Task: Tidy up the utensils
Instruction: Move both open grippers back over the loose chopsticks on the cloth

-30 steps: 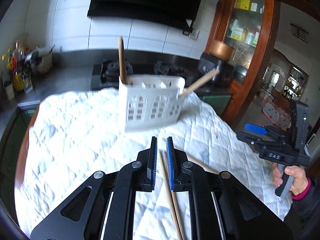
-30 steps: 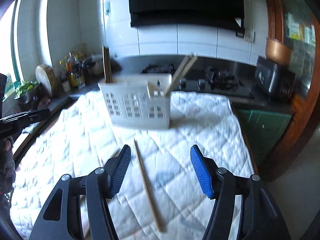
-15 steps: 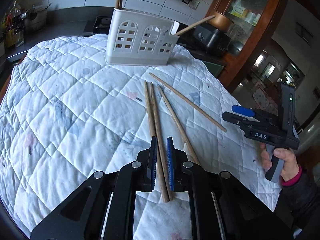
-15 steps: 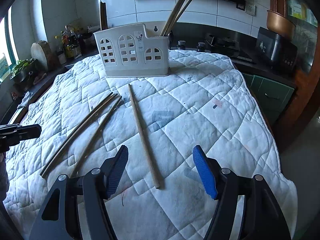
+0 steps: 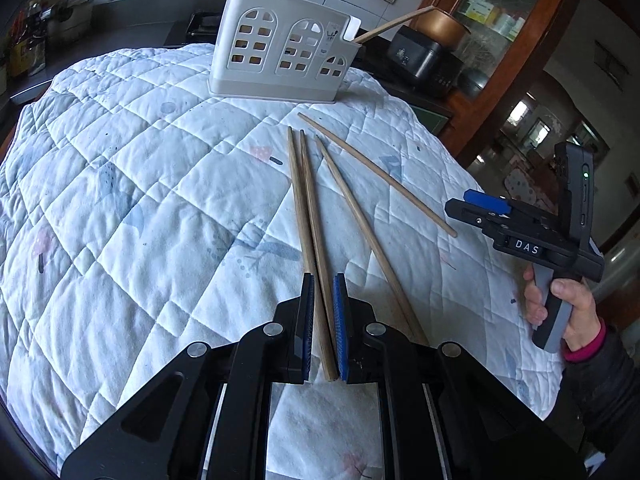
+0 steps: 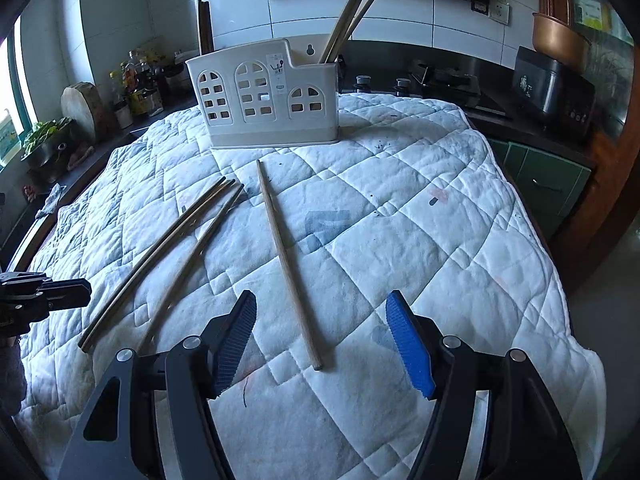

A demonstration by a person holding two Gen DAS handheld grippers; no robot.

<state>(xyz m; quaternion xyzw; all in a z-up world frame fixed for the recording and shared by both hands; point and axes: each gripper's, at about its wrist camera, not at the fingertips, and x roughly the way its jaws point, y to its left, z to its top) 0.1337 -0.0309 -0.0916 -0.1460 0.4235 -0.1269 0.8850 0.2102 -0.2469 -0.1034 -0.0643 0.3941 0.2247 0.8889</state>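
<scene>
Several wooden chopsticks lie on the quilted cloth (image 5: 132, 184). A side-by-side pair (image 5: 306, 208) runs between my left gripper's (image 5: 322, 284) nearly closed jaws, which hover over its near end. A third chopstick (image 5: 360, 224) and a fourth chopstick (image 5: 380, 176) lie to the right. The white utensil holder (image 5: 280, 52) stands at the far edge with chopsticks (image 6: 352, 12) in it. My right gripper (image 6: 322, 316) is open above the near end of the lone chopstick (image 6: 286, 264); it also shows in the left wrist view (image 5: 486, 204).
A kitchen counter with bottles (image 6: 138, 80) and a stove (image 6: 440, 80) runs behind the table. A dark rice cooker (image 6: 550, 88) stands at the right. The cloth's right edge (image 6: 560, 280) drops off toward green cabinets.
Both grippers pulled back from the holder and tilted down over the cloth. The left stays nearly closed over the chopstick pair; the right stays open over the lone chopstick.
</scene>
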